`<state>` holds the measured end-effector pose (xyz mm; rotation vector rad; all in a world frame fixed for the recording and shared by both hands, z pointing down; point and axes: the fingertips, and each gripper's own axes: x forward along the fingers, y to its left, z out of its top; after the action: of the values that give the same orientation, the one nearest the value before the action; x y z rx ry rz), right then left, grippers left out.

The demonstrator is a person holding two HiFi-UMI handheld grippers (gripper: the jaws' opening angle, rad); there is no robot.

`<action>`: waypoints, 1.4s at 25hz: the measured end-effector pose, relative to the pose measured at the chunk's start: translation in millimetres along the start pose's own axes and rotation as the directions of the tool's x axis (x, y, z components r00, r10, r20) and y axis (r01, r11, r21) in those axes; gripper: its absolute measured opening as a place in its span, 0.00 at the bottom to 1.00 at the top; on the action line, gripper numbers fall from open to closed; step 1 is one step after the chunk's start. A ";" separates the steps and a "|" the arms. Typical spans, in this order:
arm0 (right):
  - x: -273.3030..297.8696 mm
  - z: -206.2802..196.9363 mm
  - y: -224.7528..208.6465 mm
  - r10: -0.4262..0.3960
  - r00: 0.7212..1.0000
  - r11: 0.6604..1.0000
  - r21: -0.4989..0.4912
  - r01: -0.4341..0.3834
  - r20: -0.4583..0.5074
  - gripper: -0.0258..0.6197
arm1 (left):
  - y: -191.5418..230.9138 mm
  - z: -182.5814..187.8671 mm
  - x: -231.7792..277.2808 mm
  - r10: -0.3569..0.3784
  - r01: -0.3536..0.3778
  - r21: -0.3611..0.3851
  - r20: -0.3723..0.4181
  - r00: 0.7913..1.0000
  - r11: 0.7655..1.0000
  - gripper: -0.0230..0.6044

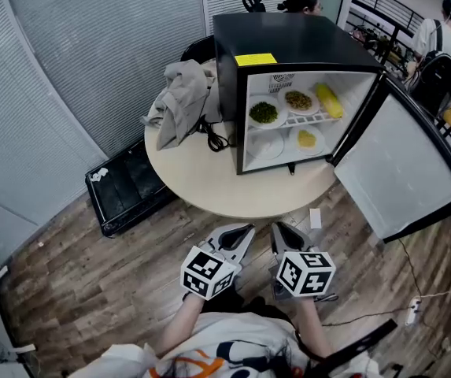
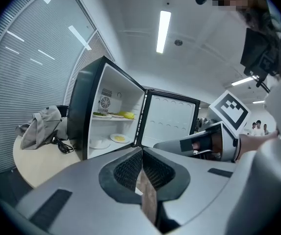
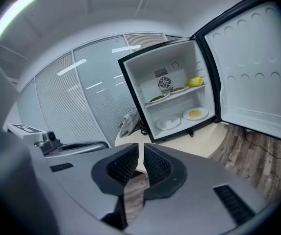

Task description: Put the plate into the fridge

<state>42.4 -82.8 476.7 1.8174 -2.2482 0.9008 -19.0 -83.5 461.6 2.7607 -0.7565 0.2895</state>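
— White plate [image 1: 266, 146] sits on the open fridge [image 1: 288, 38] floor, beside a yellow-food plate [image 1: 307, 138]!
— Left gripper [image 2: 141, 152] fingers clenched, empty; right gripper [image 3: 141, 147] fingers barely parted, empty.

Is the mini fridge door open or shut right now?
Open. The door is swung wide to the right of the fridge, and the plates on its shelves are in plain view.

- Left gripper [image 1: 239, 235] sits low in front of the torso, jaws pressed together, nothing between them.
- Right gripper [image 1: 284, 235] is just beside it, jaws nearly together with a thin gap, empty.
- The 2 point forward, left forearm [image 1: 179, 325] and right forearm [image 1: 310, 321] tucked close.
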 end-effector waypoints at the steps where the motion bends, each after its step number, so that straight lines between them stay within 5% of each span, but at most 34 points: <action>1: -6.8 -3.4 -1.2 0.017 1.000 1.000 0.020 -0.017 -0.003 0.11 | -6.8 -0.7 0.0 0.003 -0.003 0.003 -0.001 1.000 1.000 0.05; 5: -30.5 -13.6 -10.3 0.051 0.999 0.996 0.074 -0.051 0.004 0.10 | -29.3 -8.0 -2.0 0.026 -0.026 0.002 -0.004 1.000 1.000 0.05; 19: -95.5 -43.4 -19.0 0.103 0.995 0.994 0.028 -0.103 -0.016 0.07 | -103.4 -40.9 -13.4 0.053 -0.053 -0.009 -0.011 0.999 0.999 0.05; 35: -108.0 -50.6 -25.5 0.112 0.993 0.994 -0.009 -0.112 -0.025 0.07 | -122.5 -41.4 -20.4 0.076 -0.076 0.019 -0.003 0.997 0.997 0.05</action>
<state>81.9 32.5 480.0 1.6809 -2.3551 0.9223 22.7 40.2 471.1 2.7528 -0.8631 0.3185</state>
